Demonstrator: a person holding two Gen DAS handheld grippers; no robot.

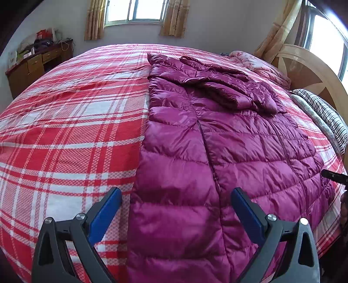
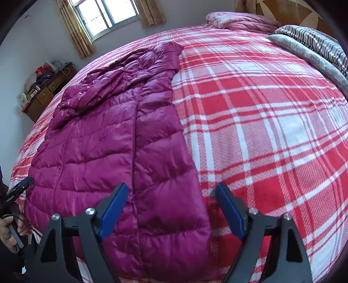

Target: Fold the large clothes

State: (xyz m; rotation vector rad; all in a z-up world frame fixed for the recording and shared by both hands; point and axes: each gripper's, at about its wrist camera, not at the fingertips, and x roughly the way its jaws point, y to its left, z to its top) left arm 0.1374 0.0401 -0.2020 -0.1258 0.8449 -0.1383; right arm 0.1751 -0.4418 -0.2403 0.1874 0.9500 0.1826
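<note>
The magenta down coat (image 1: 217, 141) lies lengthwise on the plaid bedspread (image 1: 65, 130), its hem at the near edge of the bed and its hood end pointing toward the far window (image 1: 134, 10). It looks already narrowed: both long edges run straight, and a sleeve (image 1: 219, 87) lies folded across the upper chest, so I judge the side folds done and the lengthwise fold the step now in hand.

Over the coat's hem, the left gripper (image 1: 176, 209) hangs with its blue pads spread wide, holding nothing, straddling the coat's left edge where it meets the bedspread. The right gripper (image 2: 168, 205) hangs likewise wide and empty over the coat's right edge at the hem, one pad above the quilting, the other above the plaid.

The next move, as I read it, calls for each gripper to drop onto its own hem corner, pinch through all the puffy layers at once, and carry the hem up toward the hood so the coat halves. The slick shell may slide out of a shallow pinch, so a deep bite seems wise, and both corners should rise together to keep the fold square.

Beyond the coat, toward the headboard (image 1: 308, 71), a pink quilt (image 1: 261, 65) and a striped blanket (image 1: 322, 117) are bundled. Left of the window stands a cluttered wooden desk (image 1: 37, 63).
</note>
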